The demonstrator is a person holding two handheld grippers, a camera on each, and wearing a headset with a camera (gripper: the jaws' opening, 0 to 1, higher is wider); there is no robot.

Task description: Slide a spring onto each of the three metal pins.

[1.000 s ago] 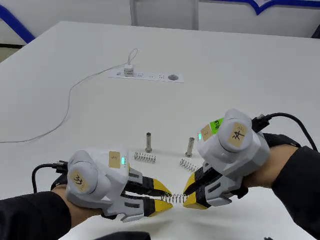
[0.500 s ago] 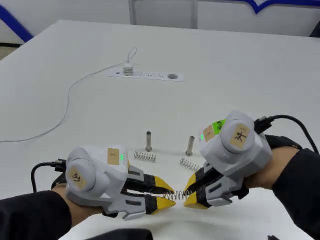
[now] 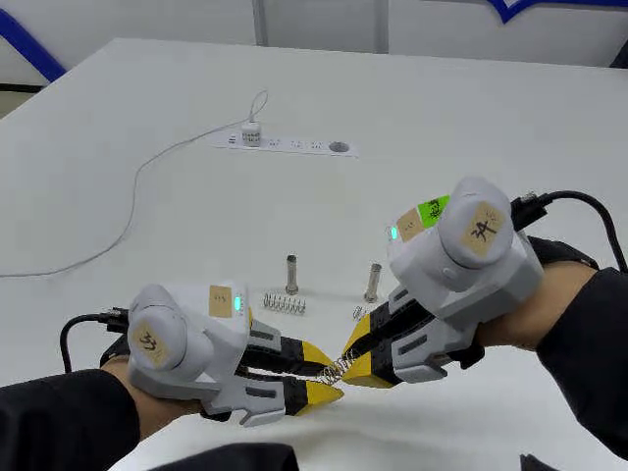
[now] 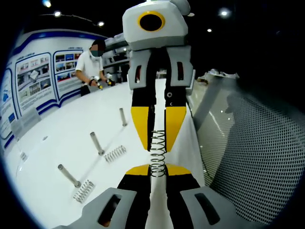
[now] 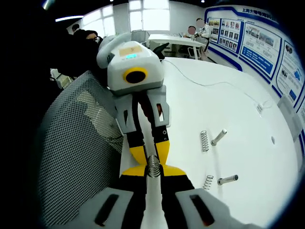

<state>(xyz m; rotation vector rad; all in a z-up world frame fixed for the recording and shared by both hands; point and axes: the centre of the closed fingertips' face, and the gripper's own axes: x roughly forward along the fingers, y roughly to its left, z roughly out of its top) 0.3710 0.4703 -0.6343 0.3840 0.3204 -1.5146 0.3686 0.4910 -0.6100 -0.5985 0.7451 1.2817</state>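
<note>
Head view: low over the white table (image 3: pixel 442 128), your left gripper (image 3: pixel 324 375) and right gripper (image 3: pixel 353 356) face tip to tip, each clamped closed on one end of a spring (image 3: pixel 337 369). Handwritten stickers (image 3: pixel 149 343) on both housings are illegible.

Left gripper view: three metal pins (image 4: pixel 97 143) stand left of the held spring, two loose springs (image 4: pixel 115 153) beside them.

Right gripper view: wall posters (image 5: pixel 248 33) carry text too small to read.
</note>
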